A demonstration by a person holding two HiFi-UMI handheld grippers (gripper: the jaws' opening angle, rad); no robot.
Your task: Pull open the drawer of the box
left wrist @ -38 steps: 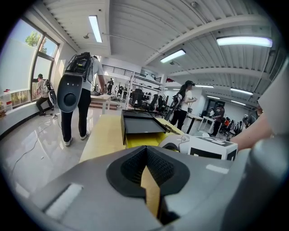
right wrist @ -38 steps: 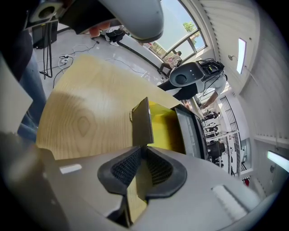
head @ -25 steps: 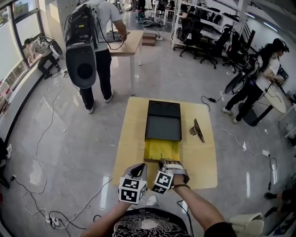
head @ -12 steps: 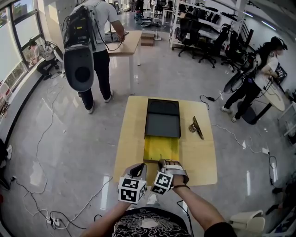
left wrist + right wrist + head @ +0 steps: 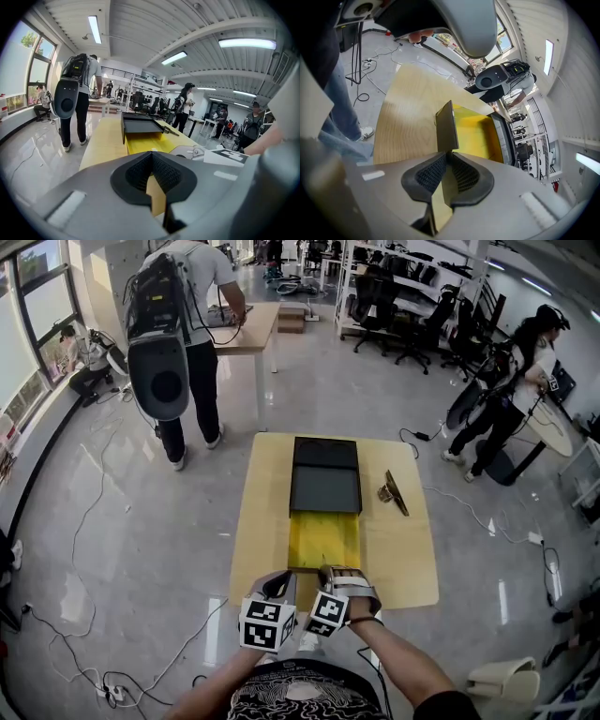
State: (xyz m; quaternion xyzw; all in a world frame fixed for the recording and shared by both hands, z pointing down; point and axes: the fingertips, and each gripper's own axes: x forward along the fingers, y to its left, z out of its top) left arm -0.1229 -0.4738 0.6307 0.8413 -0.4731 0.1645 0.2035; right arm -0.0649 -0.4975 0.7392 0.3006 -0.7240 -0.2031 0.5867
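A black box (image 5: 326, 474) lies on the wooden table (image 5: 403, 559). Its yellow drawer (image 5: 323, 540) is pulled out towards me. My right gripper (image 5: 330, 574) is at the drawer's near end. In the right gripper view, my right gripper (image 5: 449, 161) is shut on the thin dark drawer front (image 5: 446, 126), with the yellow drawer floor (image 5: 476, 133) beyond. My left gripper (image 5: 281, 583) sits just left of the right one at the table's near edge. In the left gripper view, my left gripper (image 5: 152, 159) has its jaws together with nothing held, and the box (image 5: 140, 125) lies ahead to the right.
A small brown and black tool (image 5: 392, 491) lies on the table right of the box. A person with a large backpack (image 5: 164, 343) stands at another table at the far left. Another person (image 5: 511, 399) stands at the far right. Cables trail across the floor (image 5: 112, 549).
The drawer has slid further out of the box towards me, so more yellow shows. Both grippers stay at the table's near edge.
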